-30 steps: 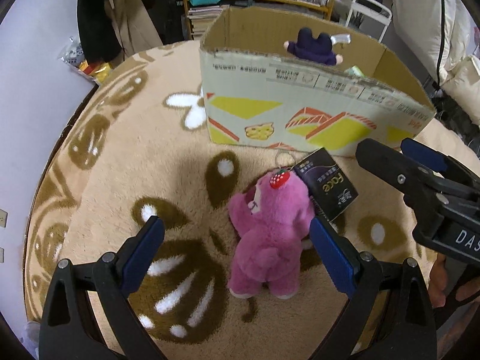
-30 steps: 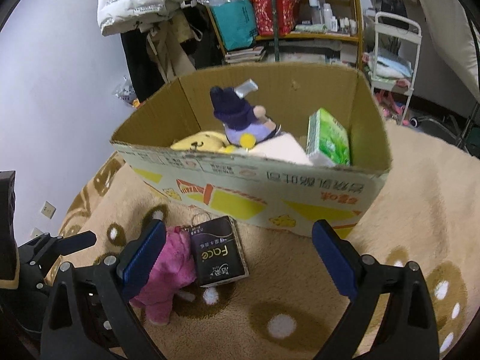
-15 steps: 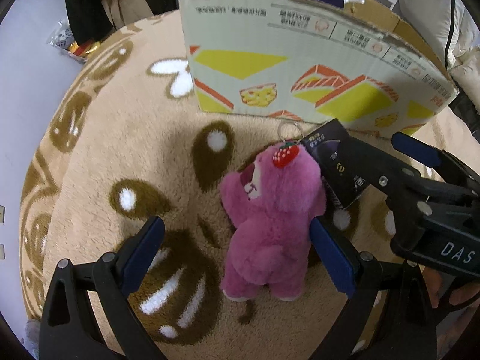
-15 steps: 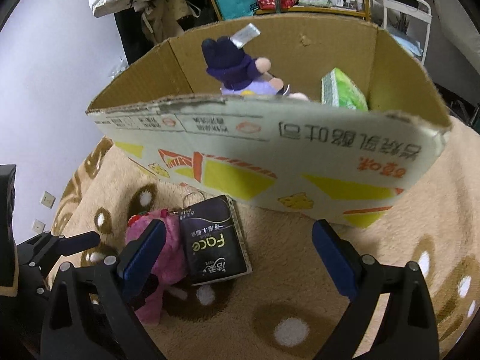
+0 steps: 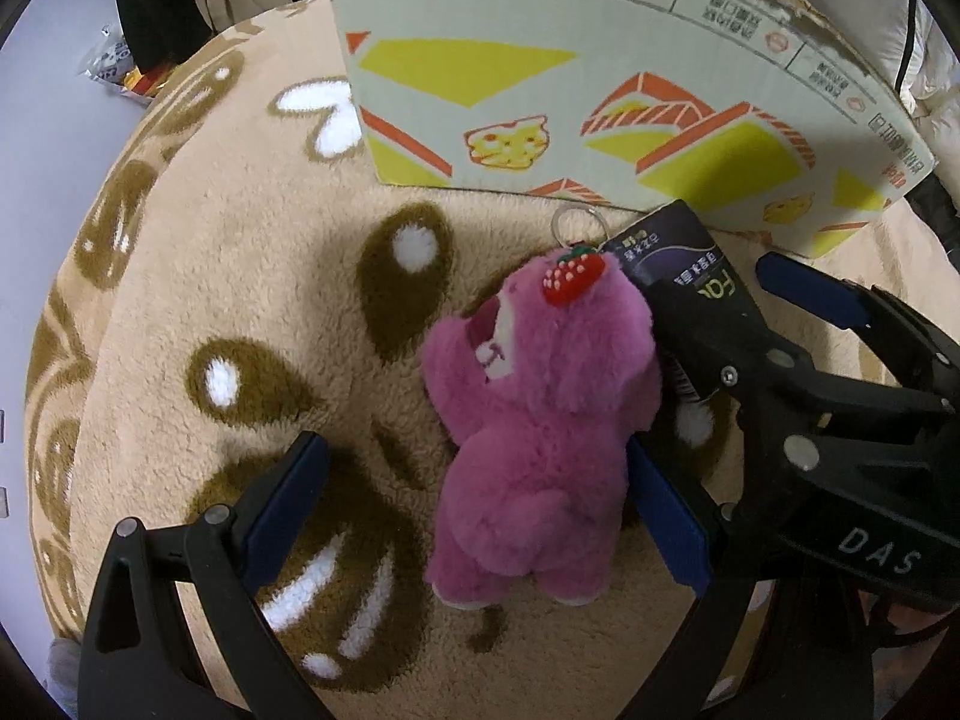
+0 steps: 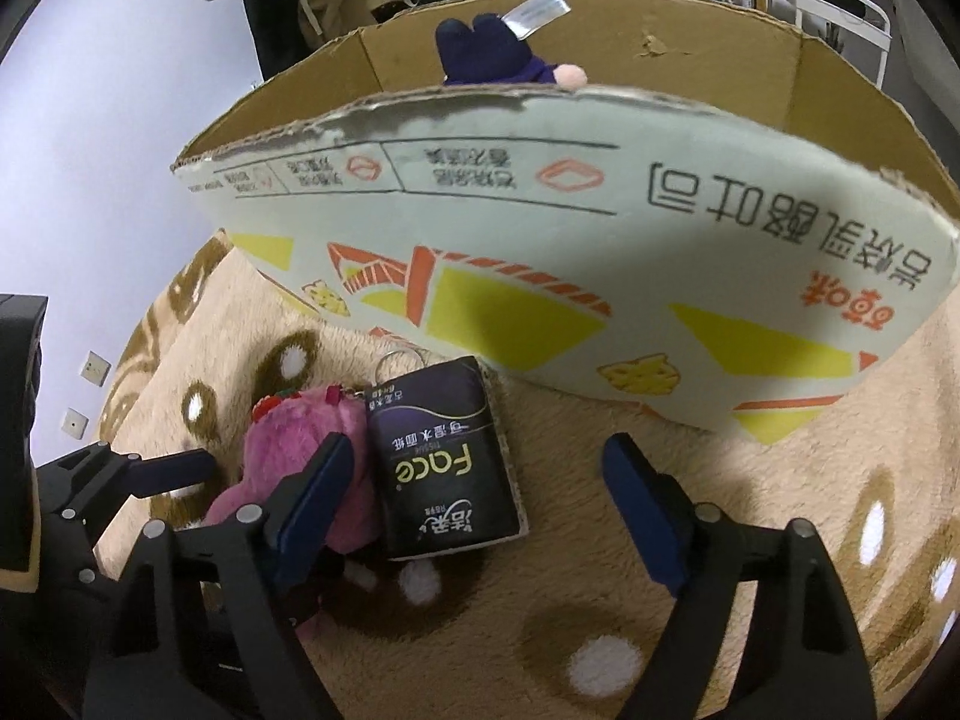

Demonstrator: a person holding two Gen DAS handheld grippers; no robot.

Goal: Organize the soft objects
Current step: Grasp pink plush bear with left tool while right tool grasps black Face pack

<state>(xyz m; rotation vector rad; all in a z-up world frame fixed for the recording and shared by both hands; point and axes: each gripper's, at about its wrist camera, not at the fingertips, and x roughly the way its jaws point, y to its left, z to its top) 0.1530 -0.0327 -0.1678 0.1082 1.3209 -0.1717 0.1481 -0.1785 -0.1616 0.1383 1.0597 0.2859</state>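
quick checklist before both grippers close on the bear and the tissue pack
1. Left gripper open: ok.
2. Bear between the left fingers: ok, lying against the right-hand pad, off centre.
3. Right gripper open: ok.
4. Tissue pack between the right fingers: ok, close to the left-hand pad.
5. Right gripper's finger clear of the bear: not ok, it overlaps the bear's side.
6. Room left in the box: cannot tell, near wall hides the inside.
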